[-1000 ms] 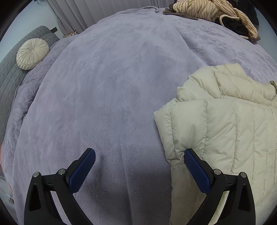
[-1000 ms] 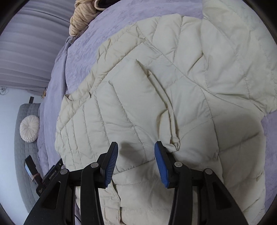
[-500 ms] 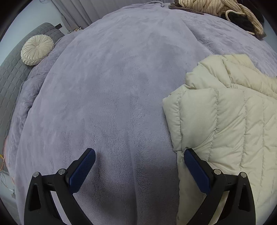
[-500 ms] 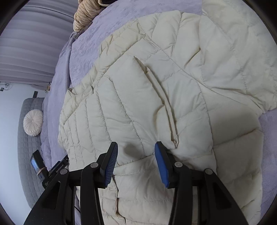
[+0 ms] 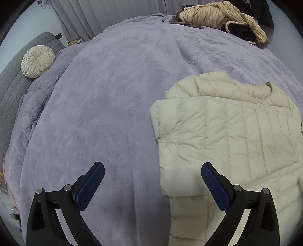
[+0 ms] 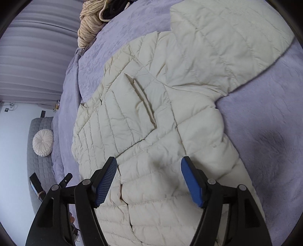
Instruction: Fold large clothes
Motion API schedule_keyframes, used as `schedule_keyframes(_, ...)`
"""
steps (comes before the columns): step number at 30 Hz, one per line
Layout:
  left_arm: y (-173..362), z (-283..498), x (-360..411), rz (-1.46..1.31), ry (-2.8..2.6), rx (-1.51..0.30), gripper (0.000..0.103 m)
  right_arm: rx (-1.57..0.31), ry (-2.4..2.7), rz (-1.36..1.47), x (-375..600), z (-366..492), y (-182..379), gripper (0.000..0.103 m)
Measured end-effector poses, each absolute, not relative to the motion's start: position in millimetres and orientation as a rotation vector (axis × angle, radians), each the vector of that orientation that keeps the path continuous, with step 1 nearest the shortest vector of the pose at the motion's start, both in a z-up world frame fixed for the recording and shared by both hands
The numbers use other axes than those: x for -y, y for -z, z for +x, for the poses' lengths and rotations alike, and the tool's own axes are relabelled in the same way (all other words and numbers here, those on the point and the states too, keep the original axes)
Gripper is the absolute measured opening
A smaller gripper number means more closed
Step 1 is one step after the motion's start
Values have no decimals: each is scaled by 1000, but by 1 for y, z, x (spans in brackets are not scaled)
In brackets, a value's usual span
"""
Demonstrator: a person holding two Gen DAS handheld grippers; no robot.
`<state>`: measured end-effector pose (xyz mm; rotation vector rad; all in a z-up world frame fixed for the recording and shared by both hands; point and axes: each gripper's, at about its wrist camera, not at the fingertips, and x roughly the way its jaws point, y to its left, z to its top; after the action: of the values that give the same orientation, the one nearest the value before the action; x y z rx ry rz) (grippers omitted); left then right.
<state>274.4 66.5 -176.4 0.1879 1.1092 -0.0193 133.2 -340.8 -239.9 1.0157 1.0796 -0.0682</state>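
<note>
One sleeve is folded in, I judge; my left gripper [image 5: 152, 184] gapes empty, my right gripper [image 6: 148, 179] has just been opening above the cream jacket [image 6: 151, 117] on the bed [image 5: 113, 104]. Next, I reckon: grab the sleeve at one o'clock.

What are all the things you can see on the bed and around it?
puffy jacket: one, cream, spread on the bed, one sleeve folded across it
blanket: one, lilac, covering the bed
pile of clothes: one, striped beige with black, far edge of the bed
round cushion: one, cream, on the grey sofa
curtains: grey, behind the bed
left gripper: black with blue fingers, open, above the jacket's edge
right gripper: same colours, open, above the jacket, jaws just widened
</note>
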Motion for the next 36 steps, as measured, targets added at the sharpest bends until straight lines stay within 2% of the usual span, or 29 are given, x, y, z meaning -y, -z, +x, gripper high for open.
schedule_keyframes(2,173,265,-54,190,41,-1127,103,-1072,77,1041,348,122,240,81)
schedule_keyframes(6,173,248,-23,208,96,-1158,103,-1066,109,1065,360,103,241,81)
schedule_keyframes(8,174,241,-7,214,122,-1162,103,-1064,116,1078,364,95,242,85)
schedule_keyframes(17,186,221,56,261,208,-1214,103,-1039,140,1101,384,76,247,90)
schedule_keyframes(18,186,221,60,270,214,-1219,103,-1030,151,1097,386,75,247,94)
schedule_keyframes(19,186,221,64,279,219,-1225,103,-1019,158,1096,389,74,247,103)
schedule_keyframes(36,173,225,128,246,267,-1269,103,-1064,180,1041,446,87,248,103)
